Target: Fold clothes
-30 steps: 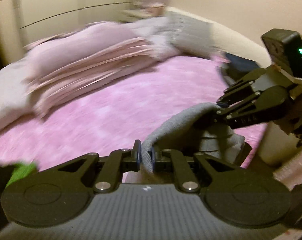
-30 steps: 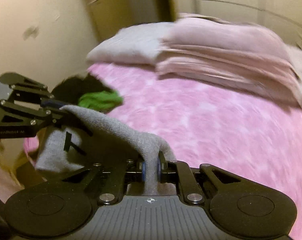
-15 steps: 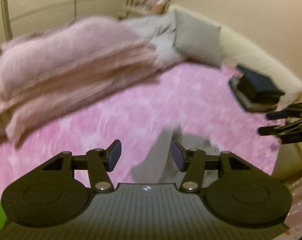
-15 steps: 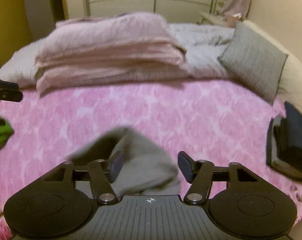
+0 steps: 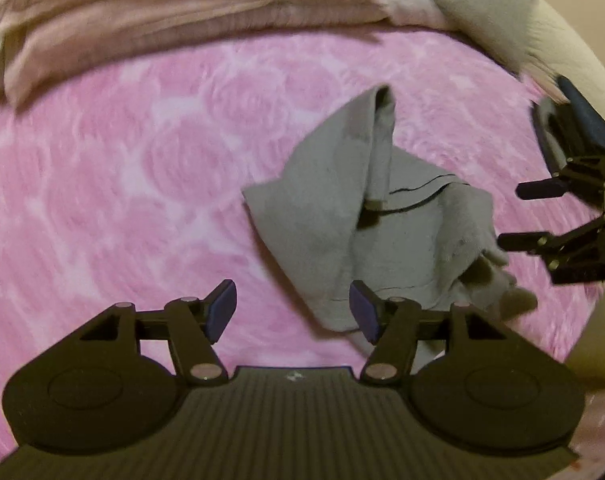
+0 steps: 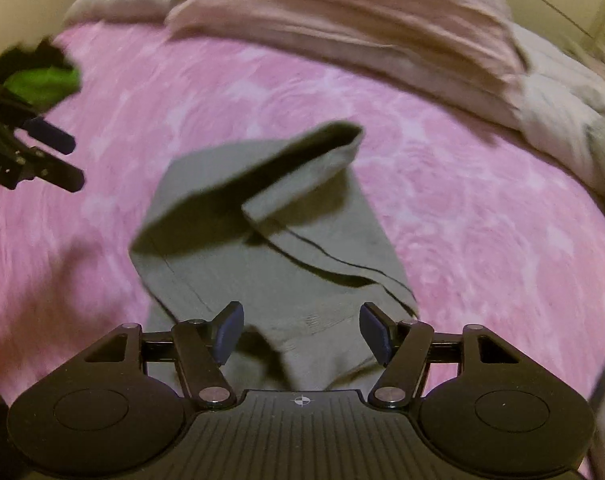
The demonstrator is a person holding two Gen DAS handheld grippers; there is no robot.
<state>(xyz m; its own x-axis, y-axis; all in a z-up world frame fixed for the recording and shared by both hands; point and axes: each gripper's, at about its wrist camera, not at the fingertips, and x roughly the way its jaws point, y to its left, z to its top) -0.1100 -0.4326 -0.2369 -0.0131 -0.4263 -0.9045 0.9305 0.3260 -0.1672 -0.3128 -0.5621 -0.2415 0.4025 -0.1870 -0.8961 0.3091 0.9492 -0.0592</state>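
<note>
A grey garment (image 5: 342, 216) lies crumpled on the pink bedspread (image 5: 122, 184), one corner folded up toward the far side. My left gripper (image 5: 292, 312) hangs open just in front of its near edge, holding nothing. In the right wrist view the same grey garment (image 6: 270, 232) spreads out below, a flap folded over its top. My right gripper (image 6: 302, 330) is open above the garment's near edge, empty. The right gripper (image 5: 522, 214) also shows open at the right edge of the left wrist view, and the left gripper (image 6: 60, 160) shows open at the left of the right wrist view.
A stack of folded pink blankets (image 6: 342, 12) and grey pillows (image 5: 486, 4) lie at the far side of the bed. Dark folded clothes (image 5: 574, 128) sit at the right edge. A green garment (image 6: 42, 82) rests at the left edge beside something black.
Both grippers held the grey garment up a second ago, then let go. The garment dropped onto the bedspread, and both grippers now stand open over it.
</note>
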